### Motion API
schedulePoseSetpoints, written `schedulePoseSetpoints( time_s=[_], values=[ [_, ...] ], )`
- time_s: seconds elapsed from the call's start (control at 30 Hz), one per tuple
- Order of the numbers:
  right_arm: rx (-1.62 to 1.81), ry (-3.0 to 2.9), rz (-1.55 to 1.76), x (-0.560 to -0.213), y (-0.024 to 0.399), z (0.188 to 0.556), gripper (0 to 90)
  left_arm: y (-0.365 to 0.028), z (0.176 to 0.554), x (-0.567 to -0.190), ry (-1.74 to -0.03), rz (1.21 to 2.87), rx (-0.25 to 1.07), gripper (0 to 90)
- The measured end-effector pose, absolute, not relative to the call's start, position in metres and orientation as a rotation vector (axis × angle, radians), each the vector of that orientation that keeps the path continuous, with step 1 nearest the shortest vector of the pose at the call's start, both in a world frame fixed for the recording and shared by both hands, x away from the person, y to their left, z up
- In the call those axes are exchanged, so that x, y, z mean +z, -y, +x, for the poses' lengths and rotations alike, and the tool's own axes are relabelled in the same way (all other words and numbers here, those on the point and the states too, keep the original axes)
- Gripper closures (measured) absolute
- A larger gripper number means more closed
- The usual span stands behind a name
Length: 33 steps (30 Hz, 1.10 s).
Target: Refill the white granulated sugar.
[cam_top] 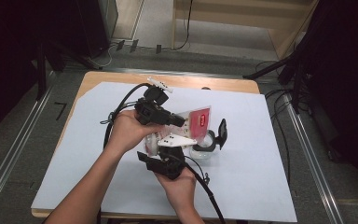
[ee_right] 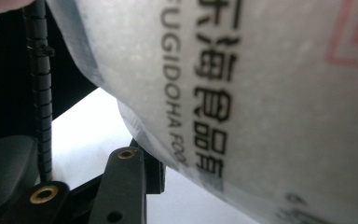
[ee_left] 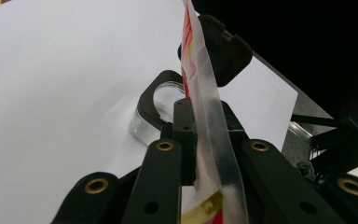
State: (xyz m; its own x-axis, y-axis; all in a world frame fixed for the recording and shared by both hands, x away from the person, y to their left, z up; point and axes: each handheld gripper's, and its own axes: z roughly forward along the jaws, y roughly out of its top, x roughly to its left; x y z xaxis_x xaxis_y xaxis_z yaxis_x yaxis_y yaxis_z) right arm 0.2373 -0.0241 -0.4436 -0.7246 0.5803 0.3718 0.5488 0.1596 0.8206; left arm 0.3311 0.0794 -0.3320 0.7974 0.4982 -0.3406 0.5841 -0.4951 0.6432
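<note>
Left gripper (ee_left: 205, 140) clamps the pouch (ee_left: 209, 140) edge-on; the high view shows both grippers holding it above the jar (cam_top: 205, 148). Right gripper (ee_right: 168, 172) grips its printed face.

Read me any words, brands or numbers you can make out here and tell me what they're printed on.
"UGIDOHA FOO", cut off at both ends: on the clear food bag.
Black Chinese characters beside it on the bag: cropped, not legible for sure.
Red label on the bag: too small and blurred to read.
</note>
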Motion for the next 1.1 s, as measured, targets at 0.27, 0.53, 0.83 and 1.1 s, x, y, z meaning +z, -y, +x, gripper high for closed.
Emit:
schedulePoseSetpoints(
  time_s=[0.27,0.53,0.83,1.1],
  values=[
    [1.655,-2.363,1.161,-0.4408,0.0245,0.2387,62.6,-0.0790,0.3328,-0.3328,-0.788,2.163,-0.139,82.4],
    [1.675,-2.359,1.158,-0.4410,0.0247,0.2406,62.7,-0.0789,0.3335,-0.3333,-0.800,2.154,-0.131,79.9],
    [1.671,-2.370,1.149,-0.4410,0.0231,0.2411,62.7,-0.0796,0.3347,-0.3334,-0.826,2.168,-0.133,85.0],
    [1.672,-2.381,1.139,-0.4420,0.0235,0.2414,62.7,-0.0785,0.3357,-0.3335,-0.828,2.183,-0.152,85.2]
  ],
)
